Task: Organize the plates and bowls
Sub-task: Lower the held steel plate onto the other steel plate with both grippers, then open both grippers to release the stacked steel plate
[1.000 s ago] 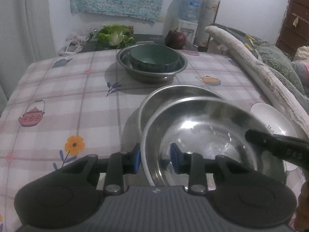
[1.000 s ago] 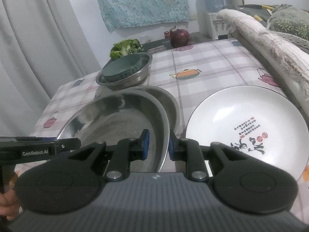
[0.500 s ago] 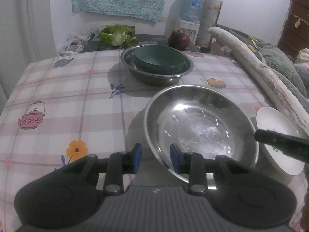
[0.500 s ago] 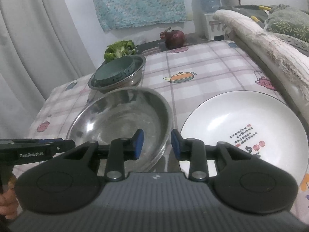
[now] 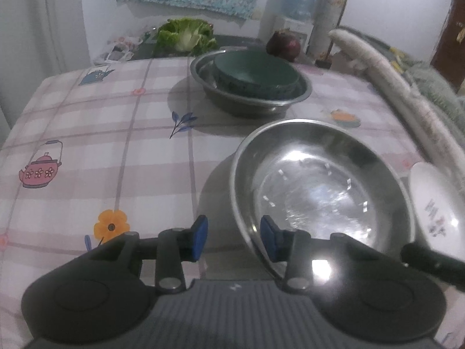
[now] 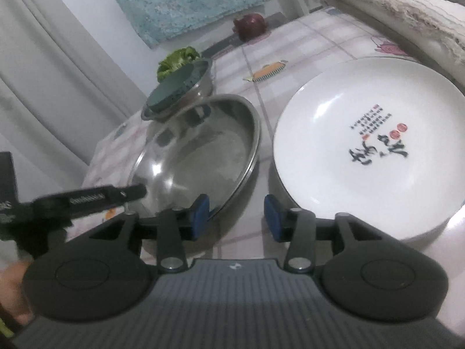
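Note:
A large steel bowl (image 5: 319, 186) sits on the checked tablecloth, also in the right wrist view (image 6: 200, 151). My left gripper (image 5: 234, 238) is open at its near-left rim, touching nothing. My right gripper (image 6: 236, 213) is open in the gap between the steel bowl and a white plate (image 6: 369, 148) with black calligraphy. The plate shows at the right edge of the left wrist view (image 5: 436, 206). Farther back a green bowl (image 5: 255, 72) sits inside another steel bowl (image 5: 250, 96).
A lettuce head (image 5: 186, 35) and a dark red fruit (image 5: 283, 46) lie at the table's far end. A rolled blanket (image 5: 401, 96) runs along the right side. A curtain (image 6: 43, 58) hangs at the left.
Both grippers let go of the steel bowl, which came down into the one beneath it. Both opened wider and drew back; the right one swung toward the white plate.

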A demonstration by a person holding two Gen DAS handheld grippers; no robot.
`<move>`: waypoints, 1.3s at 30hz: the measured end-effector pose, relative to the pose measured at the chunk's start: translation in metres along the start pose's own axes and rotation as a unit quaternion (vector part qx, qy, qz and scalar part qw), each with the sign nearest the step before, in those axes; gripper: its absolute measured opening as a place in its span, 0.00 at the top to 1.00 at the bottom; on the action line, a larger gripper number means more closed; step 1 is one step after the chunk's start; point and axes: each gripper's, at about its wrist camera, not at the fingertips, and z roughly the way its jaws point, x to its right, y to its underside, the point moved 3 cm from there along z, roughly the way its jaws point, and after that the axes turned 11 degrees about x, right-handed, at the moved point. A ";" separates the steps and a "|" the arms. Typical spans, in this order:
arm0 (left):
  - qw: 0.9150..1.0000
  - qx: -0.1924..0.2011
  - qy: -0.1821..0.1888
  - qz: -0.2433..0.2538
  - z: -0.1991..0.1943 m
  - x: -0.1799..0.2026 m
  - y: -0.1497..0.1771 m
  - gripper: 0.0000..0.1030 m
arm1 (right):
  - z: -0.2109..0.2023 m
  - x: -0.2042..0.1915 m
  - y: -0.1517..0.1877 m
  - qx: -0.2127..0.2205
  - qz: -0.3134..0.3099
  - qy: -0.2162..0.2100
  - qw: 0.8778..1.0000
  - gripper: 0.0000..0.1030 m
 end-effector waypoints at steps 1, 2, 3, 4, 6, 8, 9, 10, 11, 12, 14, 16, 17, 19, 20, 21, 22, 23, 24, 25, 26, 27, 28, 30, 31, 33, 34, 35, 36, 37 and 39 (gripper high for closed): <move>1.000 -0.001 -0.002 0.002 0.002 0.001 0.001 0.63 | 0.002 -0.002 -0.001 0.002 0.001 -0.001 1.000 0.60; 1.000 -0.002 -0.001 0.003 0.004 0.002 0.001 0.66 | 0.004 -0.003 -0.001 0.002 0.001 0.000 1.000 0.60; 1.000 -0.002 0.000 0.003 0.004 0.002 0.002 0.68 | 0.005 -0.004 -0.002 0.004 -0.001 0.003 1.000 0.60; 1.000 -0.001 0.001 0.004 0.005 0.003 0.002 0.70 | 0.007 -0.006 -0.002 0.005 -0.005 0.008 1.000 0.60; 1.000 0.002 0.005 0.008 0.005 0.007 0.003 0.79 | 0.009 -0.006 -0.003 0.006 -0.007 0.015 1.000 0.60; 1.000 0.005 0.006 0.015 0.005 0.010 0.003 0.81 | 0.015 -0.007 -0.005 0.004 -0.009 0.020 1.000 0.60; 1.000 0.007 0.005 0.018 0.004 0.011 0.004 0.81 | 0.018 -0.008 -0.005 0.004 -0.014 0.024 1.000 0.60; 1.000 0.009 0.005 0.018 0.003 0.011 0.004 0.82 | 0.021 -0.008 -0.005 0.005 -0.022 0.027 0.999 0.64; 1.000 0.011 0.007 0.016 0.002 0.010 0.005 0.83 | 0.023 -0.009 -0.005 0.005 -0.031 0.030 0.999 0.67; 1.000 0.011 0.008 0.015 0.001 0.009 0.005 0.83 | 0.024 -0.011 -0.005 0.004 -0.038 0.028 0.999 0.71; 1.000 0.010 0.004 0.016 -0.002 0.008 0.007 0.83 | 0.026 -0.015 -0.004 0.004 -0.058 0.034 0.998 0.76; 1.000 0.010 0.003 0.014 -0.005 0.005 0.009 0.83 | 0.027 -0.018 -0.002 0.003 -0.070 0.033 0.997 0.78; 1.000 0.010 0.002 0.012 -0.007 0.003 0.011 0.83 | 0.026 -0.019 -0.001 0.001 -0.072 0.031 0.997 0.79; 1.000 0.009 0.000 0.008 -0.012 -0.001 0.015 0.83 | 0.025 -0.021 0.002 -0.003 -0.076 0.027 0.997 0.80; 1.000 0.008 -0.002 0.005 -0.015 -0.003 0.017 0.83 | 0.024 -0.023 0.003 -0.005 -0.080 0.026 0.996 0.80; 1.000 0.008 -0.004 0.003 -0.018 -0.005 0.019 0.82 | 0.024 -0.026 0.005 -0.007 -0.083 0.024 0.996 0.80; 1.000 0.008 -0.005 0.001 -0.022 -0.008 0.022 0.82 | 0.023 -0.028 0.007 -0.010 -0.087 0.023 0.996 0.80; 1.000 0.008 -0.006 -0.001 -0.026 -0.011 0.025 0.82 | 0.022 -0.031 0.009 -0.013 -0.091 0.020 0.996 0.80; 1.000 0.007 -0.007 -0.003 -0.030 -0.013 0.028 0.82 | 0.021 -0.034 0.011 -0.016 -0.093 0.017 0.995 0.80; 1.000 0.006 -0.009 -0.004 -0.034 -0.016 0.031 0.82 | 0.020 -0.036 0.014 -0.019 -0.096 0.014 0.995 0.81; 1.000 0.004 -0.011 -0.006 -0.038 -0.018 0.034 0.82 | 0.017 -0.039 0.017 -0.021 -0.100 0.010 0.995 0.81; 1.000 0.004 -0.013 -0.009 -0.043 -0.021 0.038 0.82 | 0.015 -0.042 0.020 -0.024 -0.105 0.007 0.994 0.81; 1.000 0.003 -0.015 -0.011 -0.047 -0.023 0.041 0.82 | 0.013 -0.045 0.024 -0.027 -0.110 0.003 0.993 0.80; 1.000 0.003 -0.019 -0.017 -0.056 -0.028 0.048 0.82 | 0.008 -0.050 0.029 -0.032 -0.119 -0.002 0.992 0.80; 1.000 0.003 -0.021 -0.020 -0.060 -0.030 0.052 0.81 | 0.006 -0.052 0.032 -0.035 -0.122 -0.005 0.992 0.80; 0.999 0.003 -0.023 -0.026 -0.068 -0.033 0.058 0.81 | 0.002 -0.056 0.037 -0.040 -0.126 -0.010 0.991 0.80; 0.999 0.002 -0.024 -0.028 -0.072 -0.035 0.061 0.81 | -0.001 -0.057 0.040 -0.041 -0.128 -0.012 0.991 0.80; 0.999 0.002 -0.026 -0.029 -0.075 -0.035 0.064 0.81 | -0.003 -0.059 0.042 -0.042 -0.130 -0.013 0.990 0.80; 0.999 0.001 -0.026 -0.029 -0.078 -0.036 0.066 0.81 | -0.005 -0.060 0.045 -0.043 -0.132 -0.015 0.990 0.80; 0.999 0.000 -0.027 -0.031 -0.080 -0.036 0.068 0.81 | -0.007 -0.061 0.046 -0.044 -0.133 -0.015 0.990 0.80; 0.999 -0.001 -0.027 -0.032 -0.084 -0.037 0.071 0.81 | -0.012 -0.061 0.049 -0.045 -0.134 -0.017 0.990 0.80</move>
